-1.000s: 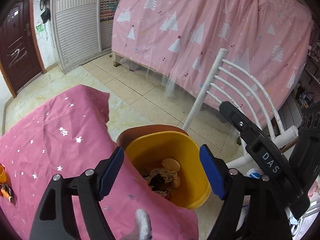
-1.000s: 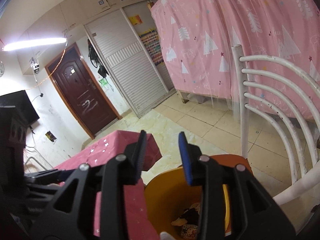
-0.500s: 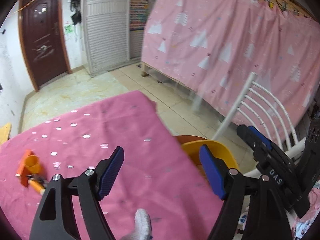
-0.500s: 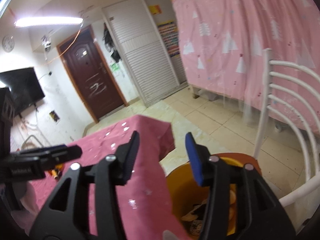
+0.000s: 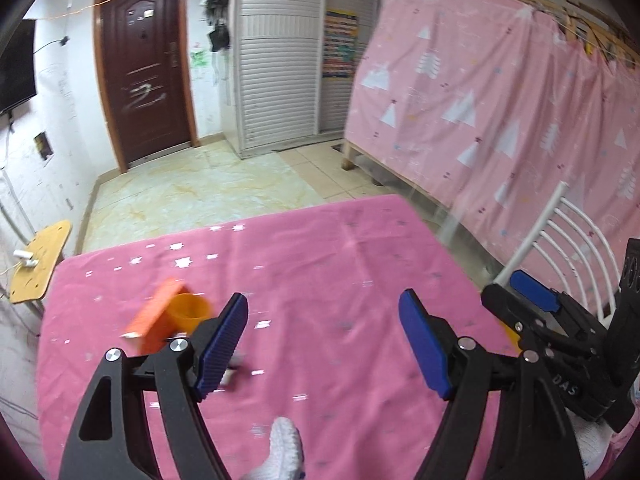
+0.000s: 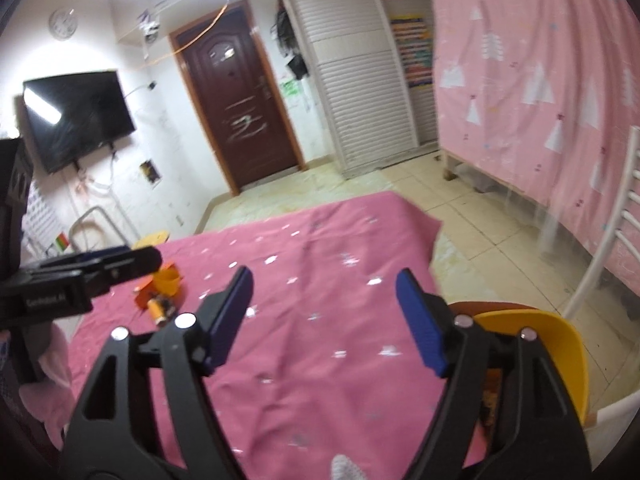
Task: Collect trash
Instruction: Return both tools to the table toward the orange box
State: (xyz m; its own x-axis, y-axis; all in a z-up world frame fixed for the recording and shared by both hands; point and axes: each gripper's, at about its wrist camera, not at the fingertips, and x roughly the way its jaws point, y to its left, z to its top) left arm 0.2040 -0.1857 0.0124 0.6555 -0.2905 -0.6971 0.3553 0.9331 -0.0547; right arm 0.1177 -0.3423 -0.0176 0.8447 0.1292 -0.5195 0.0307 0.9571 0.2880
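Note:
A pink star-print tablecloth covers the table. On its left lie an orange cup and an orange box, blurred; in the right wrist view the cup sits by small orange scraps. My left gripper is open and empty above the cloth, just right of the cup. My right gripper is open and empty over the table's right part. A yellow bin with trash inside stands at the table's right edge, beside the right gripper.
A white slatted chair stands right of the table, a pink curtain behind it. A brown door, a wall TV and a small wooden stool lie beyond. The right gripper shows in the left wrist view.
Both grippers swung left from over the yellow bin to over the table. The right gripper's jaws opened wider. The orange cup and box came into view.

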